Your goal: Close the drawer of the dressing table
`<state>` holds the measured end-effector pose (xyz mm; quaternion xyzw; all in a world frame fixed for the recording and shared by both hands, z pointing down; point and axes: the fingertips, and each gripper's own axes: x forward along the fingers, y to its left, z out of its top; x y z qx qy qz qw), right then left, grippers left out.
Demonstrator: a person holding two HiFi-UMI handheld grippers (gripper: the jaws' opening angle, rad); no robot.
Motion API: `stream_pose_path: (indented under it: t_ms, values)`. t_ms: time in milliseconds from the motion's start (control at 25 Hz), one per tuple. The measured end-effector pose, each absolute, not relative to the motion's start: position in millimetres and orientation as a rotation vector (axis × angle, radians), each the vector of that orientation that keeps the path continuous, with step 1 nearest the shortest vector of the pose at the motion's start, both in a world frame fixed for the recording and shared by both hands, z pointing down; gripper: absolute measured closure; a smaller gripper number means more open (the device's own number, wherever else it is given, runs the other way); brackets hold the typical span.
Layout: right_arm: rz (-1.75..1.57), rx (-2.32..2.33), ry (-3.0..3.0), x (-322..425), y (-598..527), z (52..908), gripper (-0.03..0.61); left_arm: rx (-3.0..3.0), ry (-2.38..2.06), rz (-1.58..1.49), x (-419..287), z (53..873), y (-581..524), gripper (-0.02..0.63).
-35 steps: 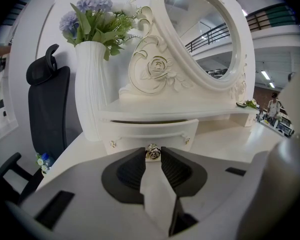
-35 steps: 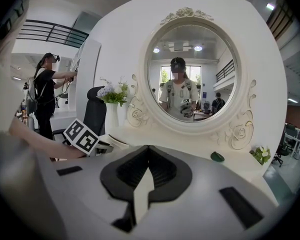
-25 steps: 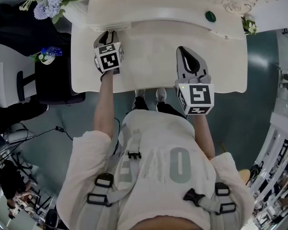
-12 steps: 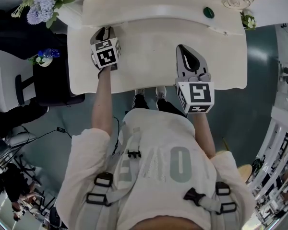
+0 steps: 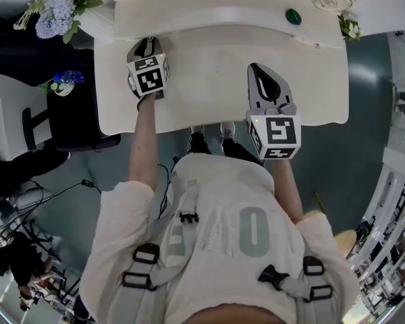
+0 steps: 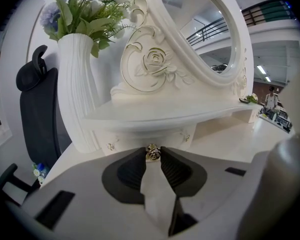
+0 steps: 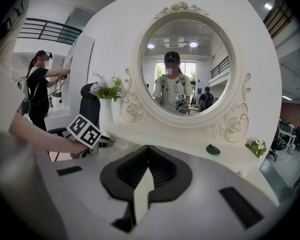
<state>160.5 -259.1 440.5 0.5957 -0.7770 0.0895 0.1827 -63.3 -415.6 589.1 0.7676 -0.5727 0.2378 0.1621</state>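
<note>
So the left tongs (image 6: 152, 156) are narrow and pinched on the little metal drawer knob (image 6: 151, 151), right under the left half of the raised shelf (image 5: 223, 12). The drawer front (image 6: 140, 138) it belongs to sits tucked under that shelf's lip, about level with the fronts beside it as far as I can tell. The right tongs (image 7: 148, 148) are pressed together with nothing in them, hovering in front of the shelf's right half, well apart from the left pair. Plenty of open room there: the surface (image 5: 209, 73) in front of the shelf is bare out to its curved front edge, where the person's shoes (image 5: 226, 132) peek out below. The crowding is all around the shelf. A white ribbed vase (image 6: 77, 94) of flowers stands at its left end near the drawer, with a black office chair (image 6: 37, 119) beyond. The oval mirror (image 7: 187, 66) rises off its back, a small green thing (image 5: 293, 17) lies toward its right, and a flower sprig (image 5: 351, 31) sits at its right end.
</note>
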Motion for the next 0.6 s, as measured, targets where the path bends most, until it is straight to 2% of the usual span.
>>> stream_pose_path:
  t_ms: [400, 600]
  values:
    - [0.238, 1.681, -2.203, 162, -256, 436, 0.569, 2.153, -1.649, 0.637, -63, 585, -416, 0.509]
    - [0.217, 1.680, -2.220, 163, -252, 430, 0.569, 2.154, -1.658, 0.562, -63, 570, -416, 0.449]
